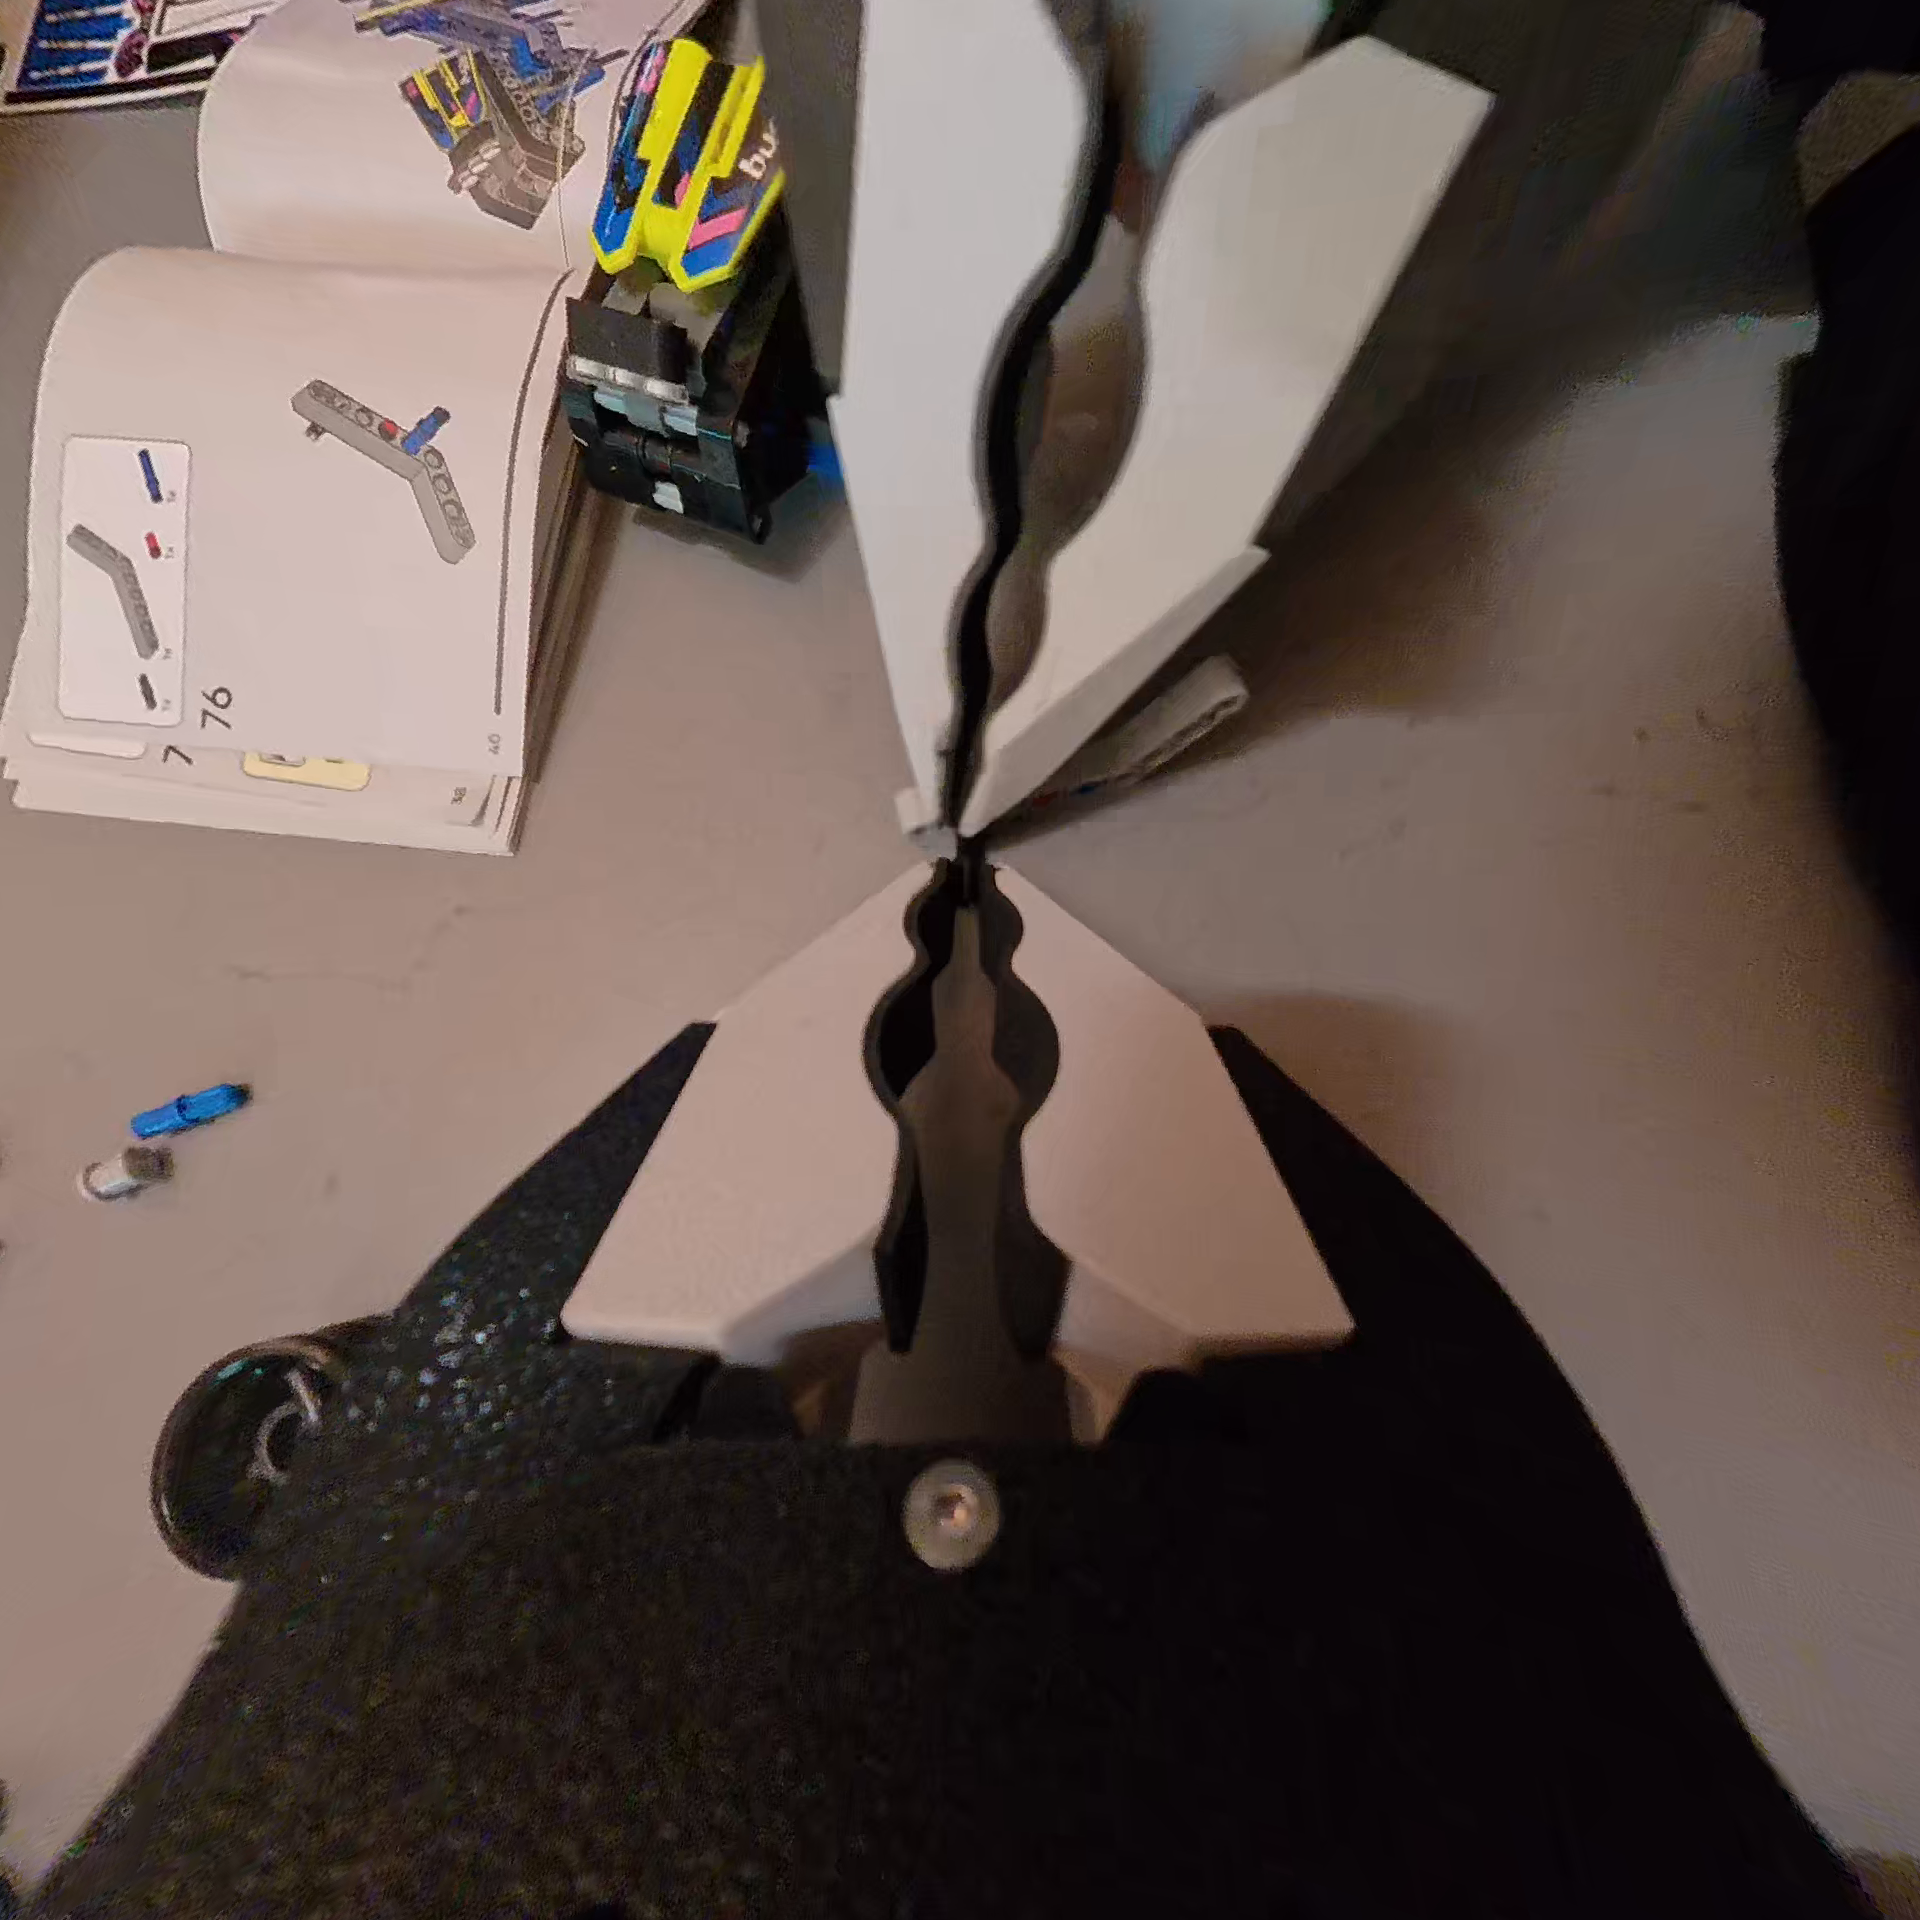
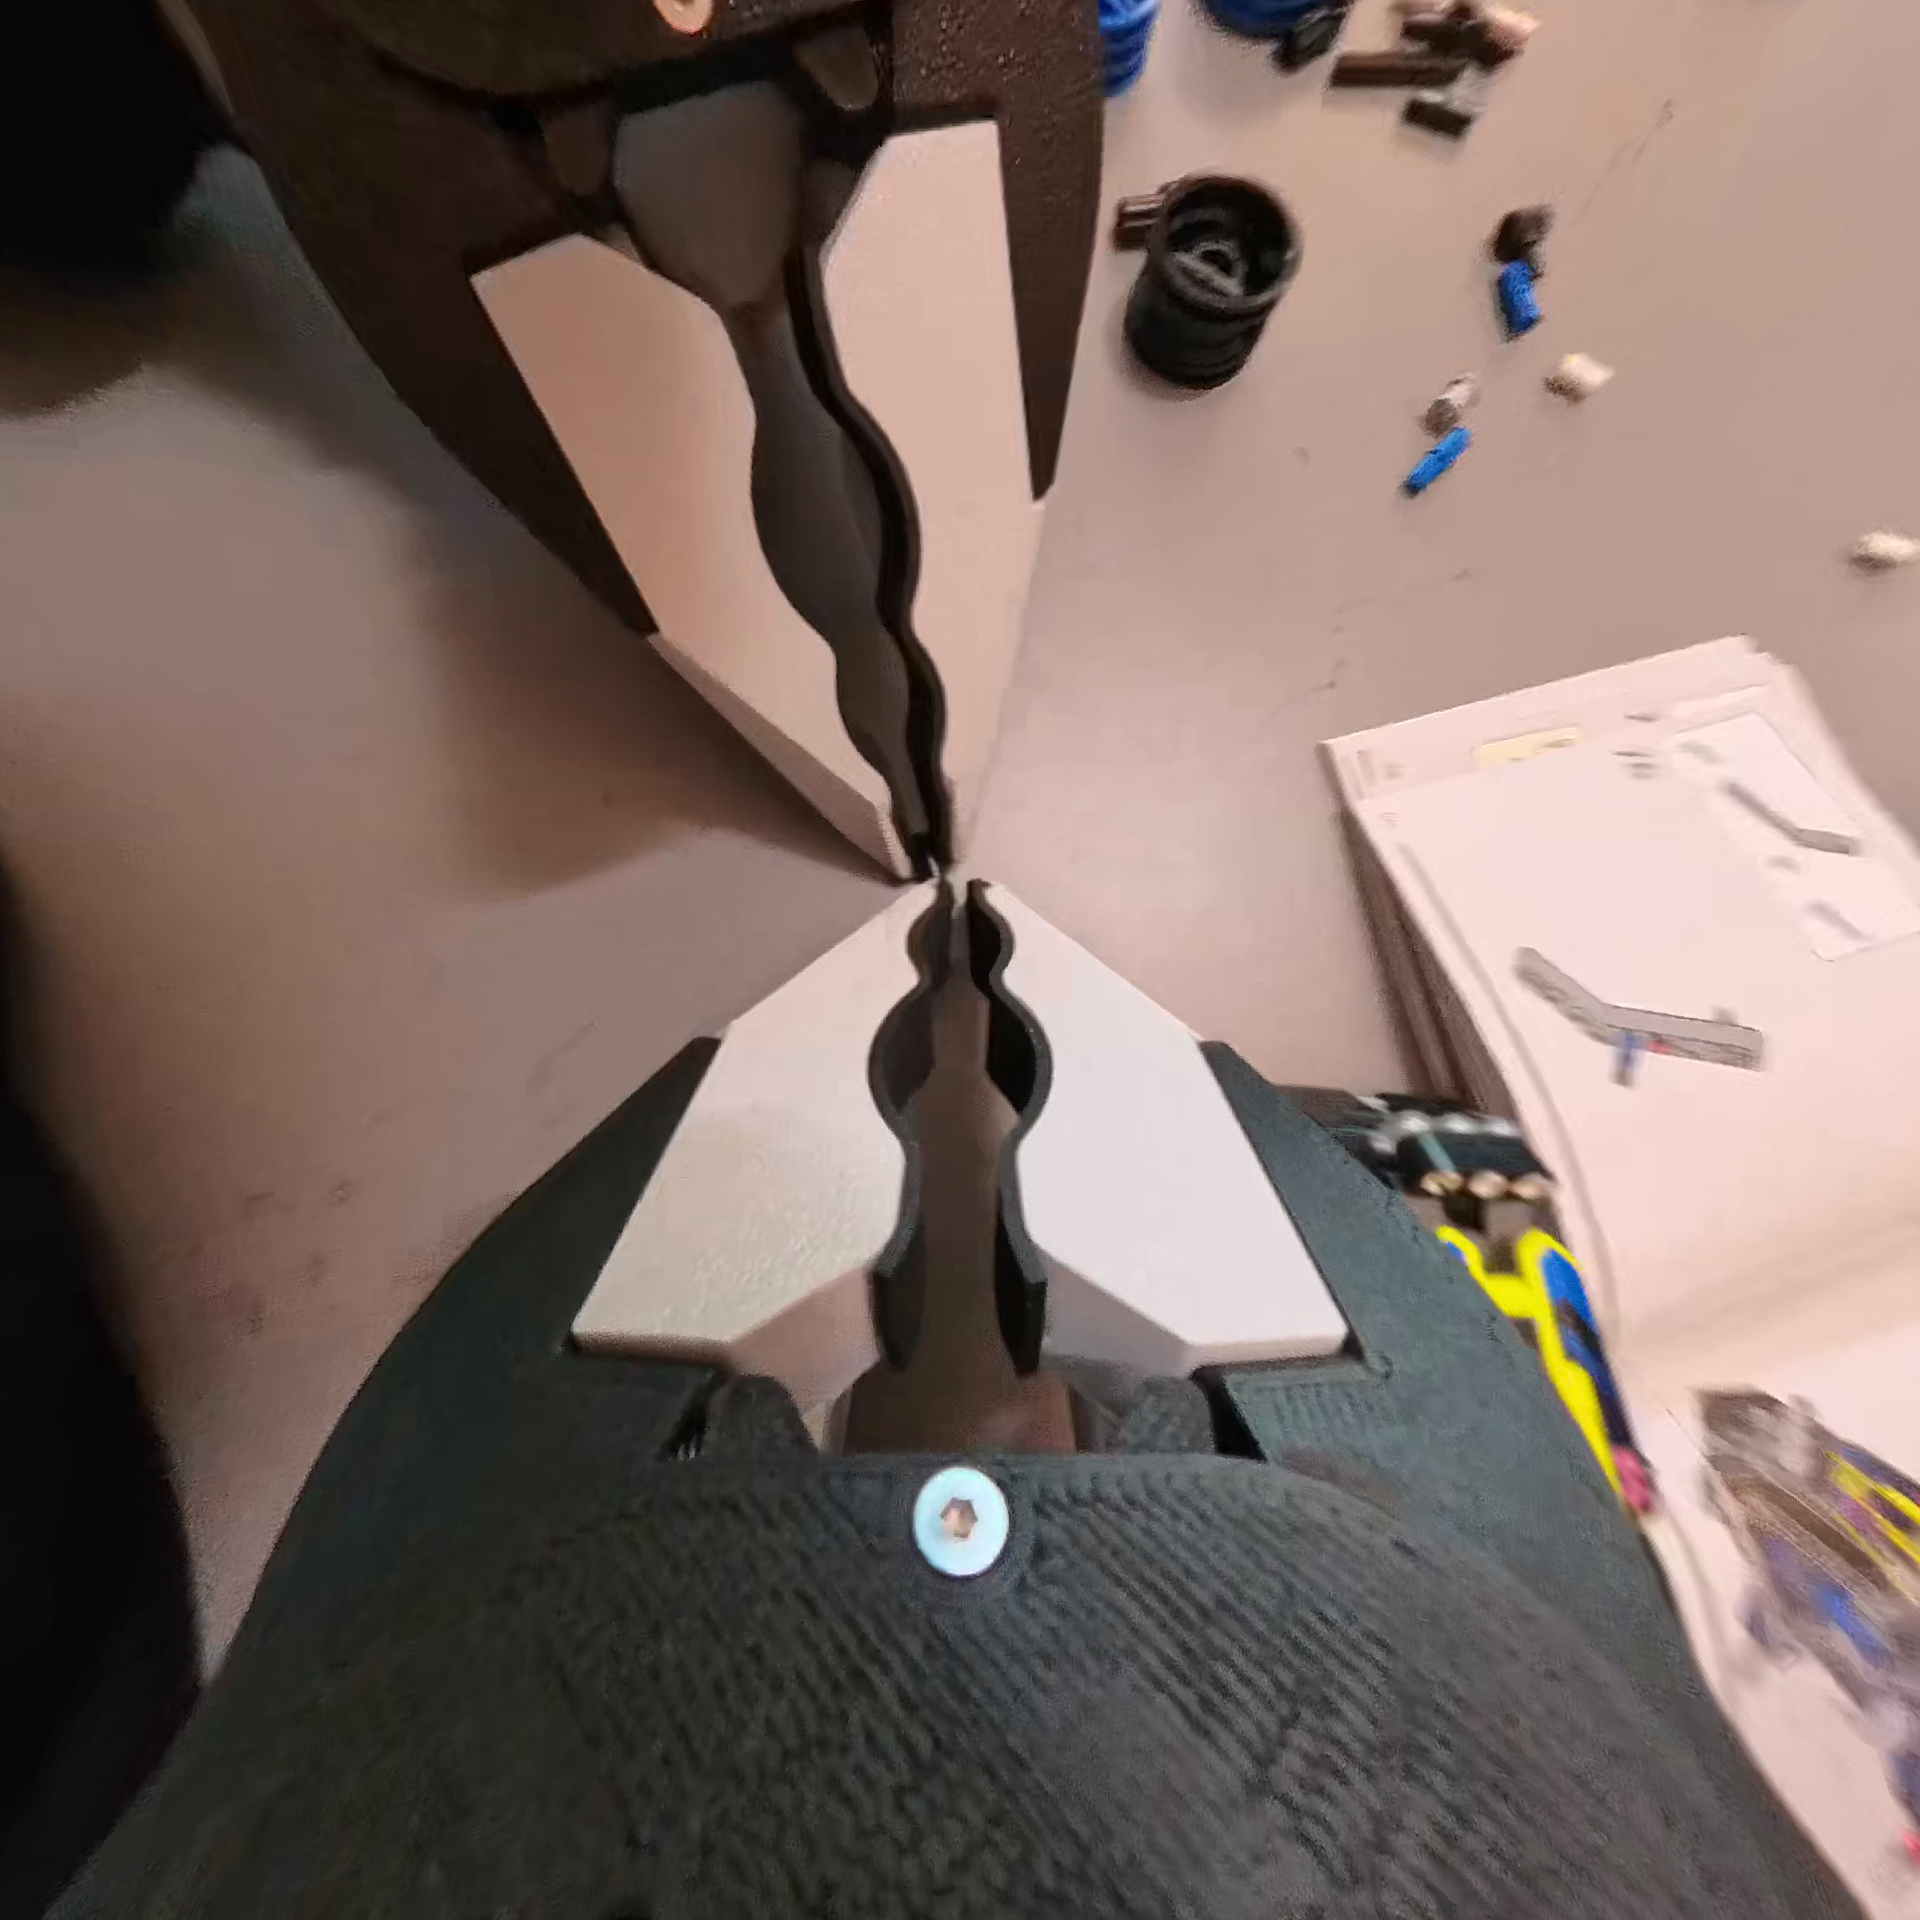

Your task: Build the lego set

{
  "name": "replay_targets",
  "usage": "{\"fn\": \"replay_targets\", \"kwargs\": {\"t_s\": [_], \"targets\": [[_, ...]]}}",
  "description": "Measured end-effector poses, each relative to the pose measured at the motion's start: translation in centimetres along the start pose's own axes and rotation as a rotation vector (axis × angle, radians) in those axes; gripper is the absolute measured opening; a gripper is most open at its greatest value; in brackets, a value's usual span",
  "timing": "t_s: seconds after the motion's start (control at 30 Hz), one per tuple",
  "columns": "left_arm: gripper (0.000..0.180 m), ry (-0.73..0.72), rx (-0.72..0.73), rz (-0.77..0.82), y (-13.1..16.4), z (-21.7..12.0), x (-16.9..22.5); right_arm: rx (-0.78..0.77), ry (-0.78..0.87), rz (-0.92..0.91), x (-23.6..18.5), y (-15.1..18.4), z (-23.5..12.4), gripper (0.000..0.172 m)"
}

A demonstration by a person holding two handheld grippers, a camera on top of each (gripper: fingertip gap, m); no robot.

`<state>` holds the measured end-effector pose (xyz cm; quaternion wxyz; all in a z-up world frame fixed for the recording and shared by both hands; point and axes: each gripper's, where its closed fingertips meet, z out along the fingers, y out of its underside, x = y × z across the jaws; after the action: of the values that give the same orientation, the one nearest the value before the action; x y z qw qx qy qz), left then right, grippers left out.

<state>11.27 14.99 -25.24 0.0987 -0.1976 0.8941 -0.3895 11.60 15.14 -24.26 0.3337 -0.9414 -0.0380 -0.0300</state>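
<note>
Both grippers meet tip to tip low over a grey-brown tabletop (image 1: 665, 935), the left gripper (image 1: 961, 883) and the right gripper (image 2: 951, 894) each with jaws closed and nothing visibly between the pads. Only the left wrist view shows a pale grey beam (image 1: 1174, 727) lying behind the right gripper's fingers, plus a blue pin (image 1: 192, 1110) and a small grey piece (image 1: 125, 1172) near left. Only the right wrist view shows a black tyre (image 2: 1210, 281) and scattered small parts (image 2: 1439, 457) far right. Both show the open instruction booklet (image 1: 291, 540) and the yellow, blue and black brick model (image 1: 681, 301) beside it
</note>
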Motion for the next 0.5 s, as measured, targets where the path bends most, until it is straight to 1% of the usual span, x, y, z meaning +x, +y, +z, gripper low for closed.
{"fn": "replay_targets", "kwargs": {"t_s": [0.03, 0.1, 0.13, 0.17, 0.2, 0.23, 0.27, 0.37, 0.43, 0.5], "targets": [[0.001, -0.006, 0.0, -0.003, 0.0, 0.0, 0.0, 0.006, 0.068, -0.014, 0.5, -0.3, -0.5, 0.006], [0.002, -0.016, -0.001, -0.028, 0.0, 0.0, 0.0, 0.013, 0.097, 0.019, 0.2, -0.5, -1.5, 0.004], [0.001, -0.021, -0.002, -0.047, 0.1, 0.0, 0.0, -0.013, 0.076, 0.074, -0.2, -0.1, -1.8, 0.01], [0.001, -0.027, -0.003, -0.067, 0.1, 0.0, 0.0, -0.054, 0.042, 0.133, -0.8, 0.6, -1.7, 0.023], [0.002, -0.036, -0.004, -0.089, 0.1, 0.0, 0.0, -0.079, 0.013, 0.175, -1.2, 1.1, -1.7, 0.03], [0.001, -0.047, -0.004, -0.102, 0.0, 0.0, 0.0, -0.061, 0.009, 0.201, -1.3, 1.0, -1.5, 0.033], [0.001, -0.06, -0.003, -0.106, 0.0, 0.0, 0.1, -0.035, 0.012, 0.225, -1.1, 0.7, -1.4, 0.032], [0.001, -0.079, -0.003, -0.124, -0.1, 0.1, 0.3, -0.073, 0.014, 0.271, -0.6, 1.2, -0.5, 0.029], [0.001, -0.099, -0.004, -0.135, -0.1, 0.1, 0.2, -0.078, 0.001, 0.272, -0.5, 1.2, 0.0, 0.018], [0.001, -0.121, -0.004, -0.154, -0.1, 0.1, 0.2, -0.082, 0.005, 0.267, -0.4, 1.2, 0.1, 0.011]]}}
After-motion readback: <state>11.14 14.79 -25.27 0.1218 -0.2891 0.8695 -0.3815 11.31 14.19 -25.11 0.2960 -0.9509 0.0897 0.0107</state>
